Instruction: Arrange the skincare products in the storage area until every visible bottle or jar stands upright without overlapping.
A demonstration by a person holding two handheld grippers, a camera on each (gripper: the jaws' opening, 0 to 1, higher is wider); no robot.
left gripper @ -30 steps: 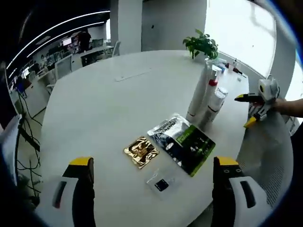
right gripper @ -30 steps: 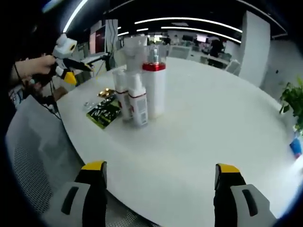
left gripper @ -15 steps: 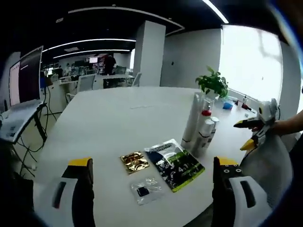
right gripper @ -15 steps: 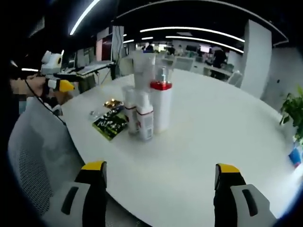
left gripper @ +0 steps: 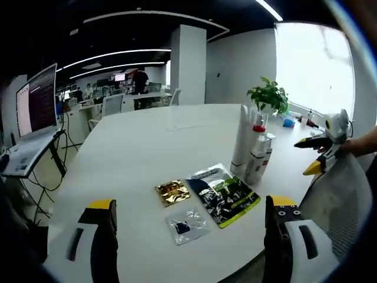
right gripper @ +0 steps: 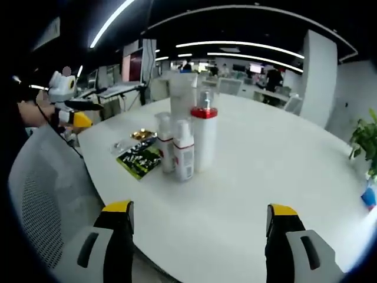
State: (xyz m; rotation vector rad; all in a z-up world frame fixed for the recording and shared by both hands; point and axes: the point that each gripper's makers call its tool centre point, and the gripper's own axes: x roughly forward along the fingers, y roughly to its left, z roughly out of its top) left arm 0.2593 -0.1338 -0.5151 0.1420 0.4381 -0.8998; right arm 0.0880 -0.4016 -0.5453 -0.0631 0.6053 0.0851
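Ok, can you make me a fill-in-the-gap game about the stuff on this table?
1. The white skincare bottles all stand ___.
2. The shiny gold sachet lies flat on the ___ round table.
3. The middle-sized white bottle has a ___ collar.
4. The left gripper holds ___.

Missing words: upright; white; red; nothing

In the left gripper view the bottles (left gripper: 252, 154) stand so close together that they overlap one another, and how many there are is hard to tell; their labels are too small to read. The print on the green sachet (left gripper: 225, 195), the gold sachet (left gripper: 172, 191) and the clear packet (left gripper: 186, 224) is blurred. In the right gripper view the bottles hide part of the sachets (right gripper: 139, 157), the tall tube (right gripper: 182, 106) stands half behind the red-collared bottle (right gripper: 205, 137), and the desk (right gripper: 283, 171) runs off the right edge.
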